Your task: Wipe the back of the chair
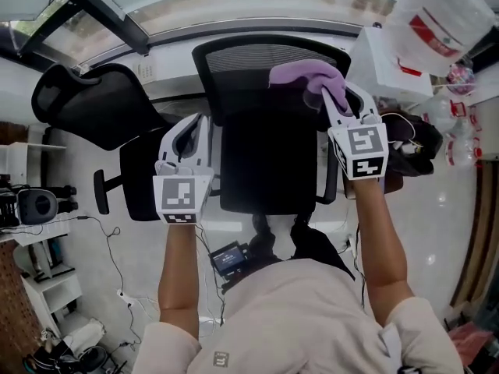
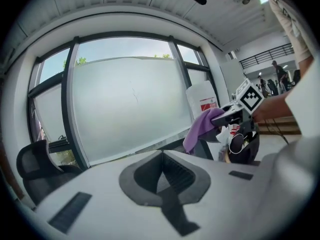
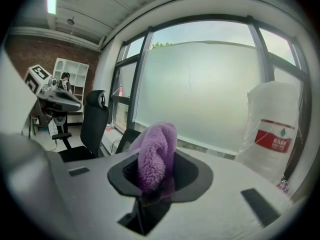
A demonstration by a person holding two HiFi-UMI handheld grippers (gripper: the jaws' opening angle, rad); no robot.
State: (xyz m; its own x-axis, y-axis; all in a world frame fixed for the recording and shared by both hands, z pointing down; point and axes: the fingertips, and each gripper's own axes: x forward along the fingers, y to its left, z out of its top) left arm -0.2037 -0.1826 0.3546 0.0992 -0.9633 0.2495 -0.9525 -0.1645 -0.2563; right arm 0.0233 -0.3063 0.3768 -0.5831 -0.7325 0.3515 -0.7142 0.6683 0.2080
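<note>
**Cloth on the top edge, chair unbraced**

Nearest me, the left gripper (image 1: 189,131) hangs beside the seat (image 1: 269,162) with its jaws closed together and nothing between them. It braces nothing.

Further out, the right gripper (image 1: 331,100) is clamped on a purple cloth (image 1: 306,78). A thick fold stands up out of the jaws. The cloth sits at the right end of the chair back's (image 1: 253,57) top edge and appears to touch the mesh.

Risks as I read them:
- An office chair likely swivels, so a sideways stroke could turn the back away from the cloth.
- Mesh drags on pile, and a hard pull may tug the fold out of the jaws.
- If I press too deep, the jaw tips rather than the cloth meet the mesh.
- Beyond, a white bag (image 1: 437,22) stands near the right gripper, and a wide stroke could clip it.
</note>
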